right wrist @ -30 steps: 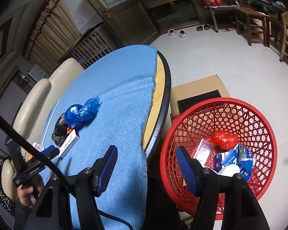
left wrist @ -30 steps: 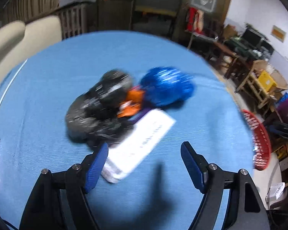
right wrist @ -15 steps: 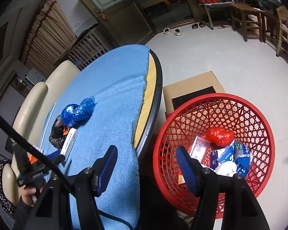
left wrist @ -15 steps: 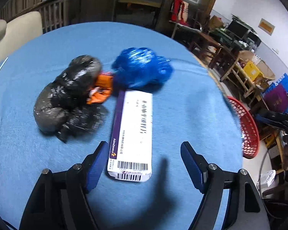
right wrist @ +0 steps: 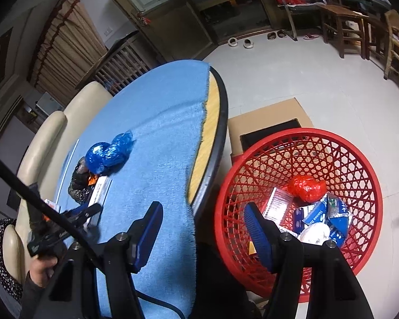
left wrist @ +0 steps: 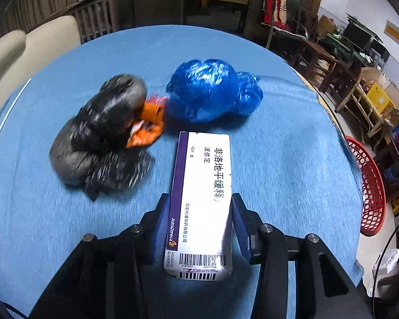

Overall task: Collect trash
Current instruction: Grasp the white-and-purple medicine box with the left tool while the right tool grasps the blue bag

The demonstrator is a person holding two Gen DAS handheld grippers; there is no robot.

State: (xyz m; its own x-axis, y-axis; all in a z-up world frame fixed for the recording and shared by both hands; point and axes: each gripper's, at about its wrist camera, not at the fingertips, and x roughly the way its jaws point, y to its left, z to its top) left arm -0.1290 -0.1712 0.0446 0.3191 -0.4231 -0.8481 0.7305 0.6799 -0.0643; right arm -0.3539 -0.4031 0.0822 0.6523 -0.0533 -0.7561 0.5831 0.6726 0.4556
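Observation:
My left gripper (left wrist: 199,207) is shut on a white and purple medicine box (left wrist: 203,186) that lies on the blue tablecloth (left wrist: 279,159). Beyond the box lie a crumpled blue plastic bag (left wrist: 212,90), a black plastic bag (left wrist: 103,133) and an orange wrapper (left wrist: 148,125). My right gripper (right wrist: 202,220) is open and empty, held above the table edge and the red basket (right wrist: 358,164). The basket holds a red bag (right wrist: 305,187) and several packets. The left gripper with the box also shows in the right wrist view (right wrist: 93,210).
A cardboard box (right wrist: 265,117) stands on the floor behind the basket. Cream chairs (right wrist: 53,127) line the far side of the round table (right wrist: 210,133). Wooden chairs and tables (right wrist: 345,24) stand across the room. The red basket's rim shows in the left wrist view (left wrist: 372,186).
My left gripper moved forward over the medicine box and shut on it. My right gripper drifted slightly and stayed open.

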